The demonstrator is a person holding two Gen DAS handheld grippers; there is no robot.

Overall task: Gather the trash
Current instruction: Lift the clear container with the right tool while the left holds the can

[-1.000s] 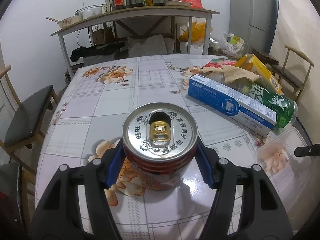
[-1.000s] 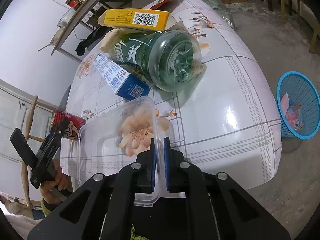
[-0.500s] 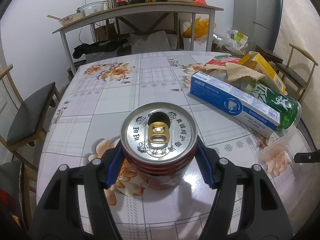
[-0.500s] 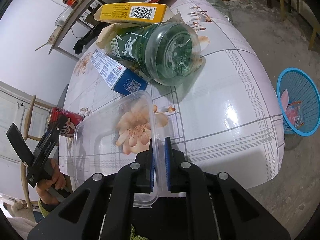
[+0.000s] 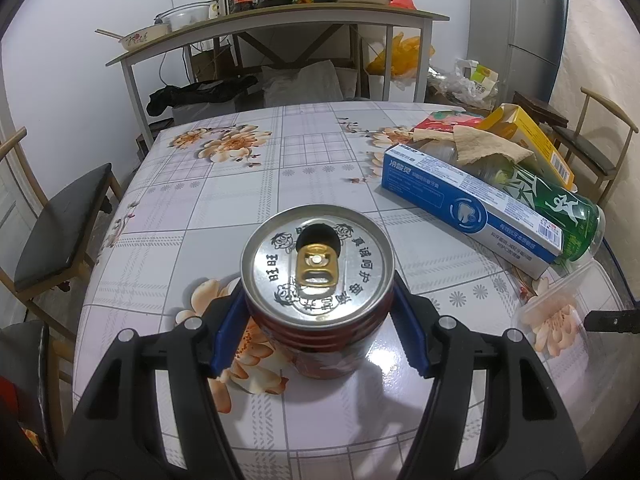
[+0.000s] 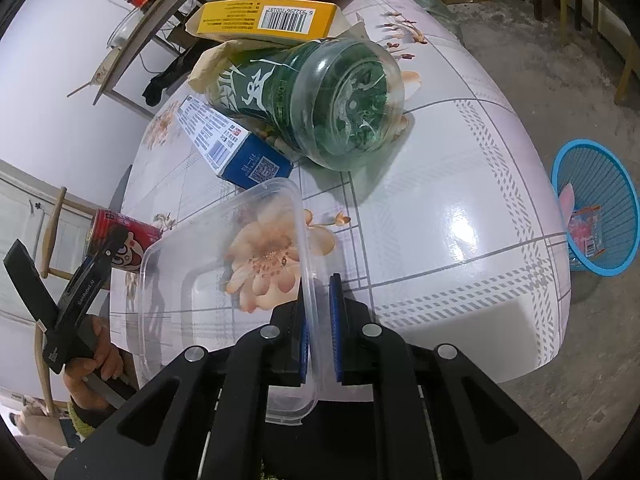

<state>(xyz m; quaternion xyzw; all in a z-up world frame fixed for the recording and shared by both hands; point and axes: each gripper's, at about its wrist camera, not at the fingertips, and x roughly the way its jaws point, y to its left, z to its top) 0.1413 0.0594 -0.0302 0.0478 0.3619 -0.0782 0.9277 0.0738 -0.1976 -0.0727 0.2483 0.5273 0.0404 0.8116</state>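
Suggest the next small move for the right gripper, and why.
Probably lift the clear container and carry it toward the blue basket on the floor: the right gripper already pinches its rim, and it appears empty.

From the left wrist we look steeply down over the left tool (image 5: 318, 330) at the red can (image 5: 318, 276), very near the lens, and on across the desk (image 5: 240, 196) toward the far wall. From the right wrist we look down along the right tool (image 6: 319, 312), tilted, across the desk (image 6: 440, 208) edge to the floor and blue basket (image 6: 600, 184). Both views share the can (image 6: 122, 236), the clear container (image 5: 560, 312) (image 6: 224, 280), the toothpaste box (image 5: 472, 204) (image 6: 232, 144) and the green bottle (image 5: 560, 204) (image 6: 312, 96).
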